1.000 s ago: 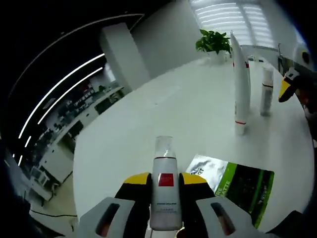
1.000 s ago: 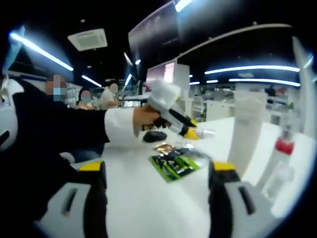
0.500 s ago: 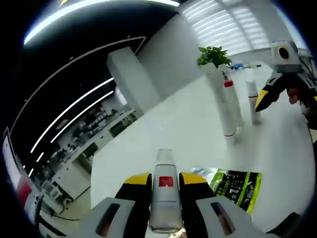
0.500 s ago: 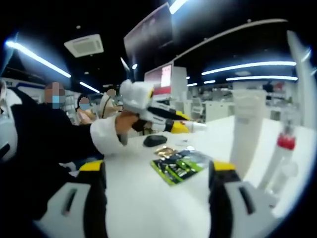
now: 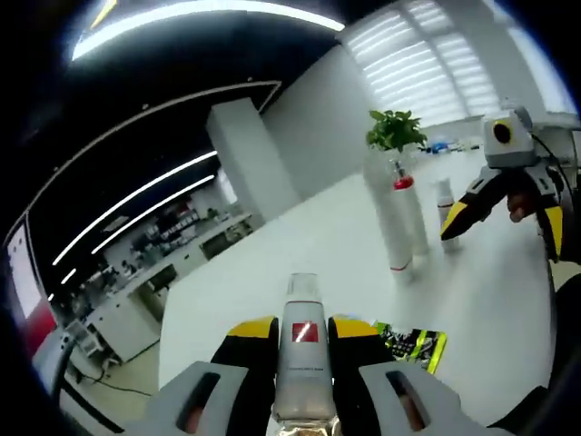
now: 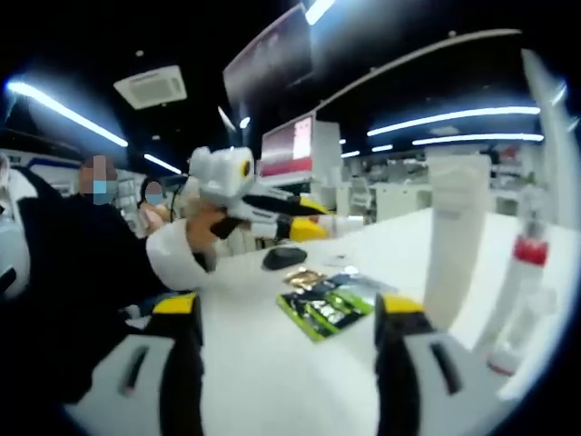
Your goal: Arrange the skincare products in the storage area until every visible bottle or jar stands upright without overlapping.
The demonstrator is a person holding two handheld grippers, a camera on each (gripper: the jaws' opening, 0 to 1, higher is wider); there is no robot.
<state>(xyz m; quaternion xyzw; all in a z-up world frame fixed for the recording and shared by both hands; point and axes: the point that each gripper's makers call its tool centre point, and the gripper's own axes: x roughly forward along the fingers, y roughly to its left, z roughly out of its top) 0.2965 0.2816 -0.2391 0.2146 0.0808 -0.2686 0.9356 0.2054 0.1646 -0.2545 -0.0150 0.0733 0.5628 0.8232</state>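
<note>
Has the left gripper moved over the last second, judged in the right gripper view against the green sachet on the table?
Yes. The left gripper, shut on its small bottle, has risen away from the green sachet on the white table.

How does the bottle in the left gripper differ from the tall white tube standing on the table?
The small bottle is clamped between the left gripper's jaws, off the table; the tall white tube stands free on the white table. The bottle carries a red square label and a clear cap; the tube is plain white with a thin red band near its base. The tube looks far taller. Both are upright, slim and mostly white.
</note>
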